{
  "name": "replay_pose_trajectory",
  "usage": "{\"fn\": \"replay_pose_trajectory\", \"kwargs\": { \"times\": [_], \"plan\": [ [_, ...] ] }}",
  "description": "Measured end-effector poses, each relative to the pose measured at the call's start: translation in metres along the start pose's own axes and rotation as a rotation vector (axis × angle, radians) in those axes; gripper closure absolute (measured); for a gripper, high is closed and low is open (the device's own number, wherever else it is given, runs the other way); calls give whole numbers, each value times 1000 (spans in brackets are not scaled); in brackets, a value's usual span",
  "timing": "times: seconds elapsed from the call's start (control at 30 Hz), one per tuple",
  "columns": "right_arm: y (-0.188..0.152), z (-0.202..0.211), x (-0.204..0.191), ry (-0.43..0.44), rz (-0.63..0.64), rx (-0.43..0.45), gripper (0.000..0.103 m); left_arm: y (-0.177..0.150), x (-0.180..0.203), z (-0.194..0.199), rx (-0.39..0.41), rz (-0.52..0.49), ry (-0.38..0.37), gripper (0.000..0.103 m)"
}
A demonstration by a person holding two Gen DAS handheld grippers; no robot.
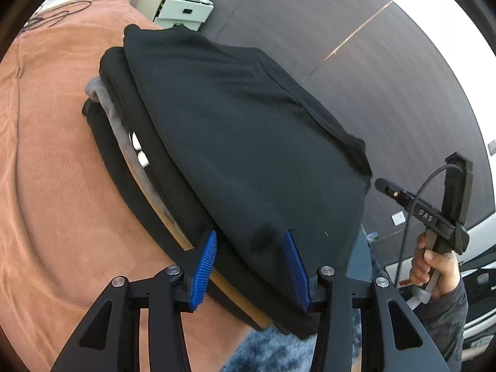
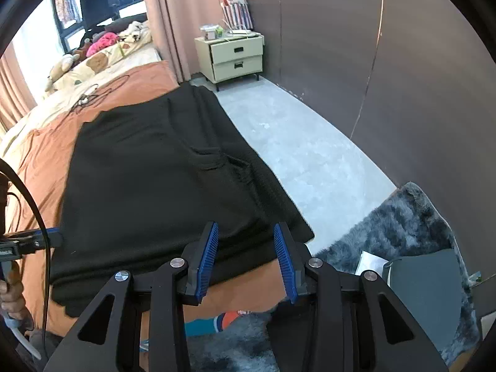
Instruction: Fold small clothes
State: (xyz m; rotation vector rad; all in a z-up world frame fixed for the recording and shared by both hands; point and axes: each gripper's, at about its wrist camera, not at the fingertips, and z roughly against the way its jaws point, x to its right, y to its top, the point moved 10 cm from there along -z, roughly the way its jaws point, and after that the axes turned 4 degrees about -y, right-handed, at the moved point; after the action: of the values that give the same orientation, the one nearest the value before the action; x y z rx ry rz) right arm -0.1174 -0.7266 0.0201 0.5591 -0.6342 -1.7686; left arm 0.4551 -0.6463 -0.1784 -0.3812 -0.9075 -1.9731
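My left gripper (image 1: 252, 241) stands part open over the near edge of the folded black garment (image 1: 248, 142), and my right gripper (image 2: 245, 235) does likewise, neither pinching cloth. The garment tops a stack on the orange bedspread (image 1: 55, 170), its long axis running away toward the pale nightstand (image 2: 237, 59), with grey floor (image 2: 294, 136) and a shaggy rug (image 2: 403, 229) alongside.
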Motion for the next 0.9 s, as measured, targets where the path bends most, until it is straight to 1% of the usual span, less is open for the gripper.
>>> {"fn": "replay_pose_trajectory", "kwargs": {
  "times": [0.1, 0.17, 0.2, 0.3, 0.33, 0.37, 0.4, 0.43, 0.47, 0.5, 0.53, 0.57, 0.6, 0.63, 0.67, 0.77, 0.9],
  "plan": [
    [-19, 22, 4, 9, -11, 16, 68, -7, 6, 13, 1, 0, 3, 56],
    [-20, 35, -2, 29, -26, 21, 68, -11, 11, 27, 12, -7, 10, 56],
    [-35, 31, -4, 34, -30, 22, 68, -12, 14, 34, 19, -15, 16, 56],
    [-49, 38, -11, 49, -30, 27, 66, -18, 25, 58, 37, -43, 37, 56],
    [-50, 46, -12, 52, -30, 34, 62, -20, 28, 68, 45, -54, 47, 56],
    [-54, 45, -14, 53, -29, 40, 59, -22, 31, 76, 53, -61, 54, 56],
    [-56, 51, -17, 48, -24, 49, 47, -25, 35, 85, 64, -71, 61, 55],
    [-56, 63, -19, 38, -14, 63, 34, -27, 40, 97, 80, -82, 67, 51],
    [-63, 70, -26, 33, -5, 78, 28, -28, 43, 107, 93, -92, 73, 48],
    [-65, 82, -31, 36, 6, 102, 20, -29, 46, 117, 108, -105, 82, 37],
    [-67, 89, -36, 37, 10, 120, 16, -32, 52, 131, 132, -128, 108, 22],
    [-67, 103, -39, 34, 14, 143, 15, -35, 55, 142, 153, -146, 127, 15],
    [-70, 110, -41, 27, 17, 153, 9, -37, 58, 154, 175, -161, 136, 2],
    [-73, 116, -43, 20, 20, 160, 2, -40, 62, 169, 199, -170, 138, 0],
    [-75, 125, -43, 3, 22, 166, 0, -42, 64, 178, 209, -174, 142, 0],
    [-84, 144, -43, -13, 18, 177, 0, -51, 71, 202, 225, -179, 149, 0],
    [-97, 164, -49, -21, 38, 200, 0, -66, 76, 241, 267, -188, 163, 0]
  ]
}}
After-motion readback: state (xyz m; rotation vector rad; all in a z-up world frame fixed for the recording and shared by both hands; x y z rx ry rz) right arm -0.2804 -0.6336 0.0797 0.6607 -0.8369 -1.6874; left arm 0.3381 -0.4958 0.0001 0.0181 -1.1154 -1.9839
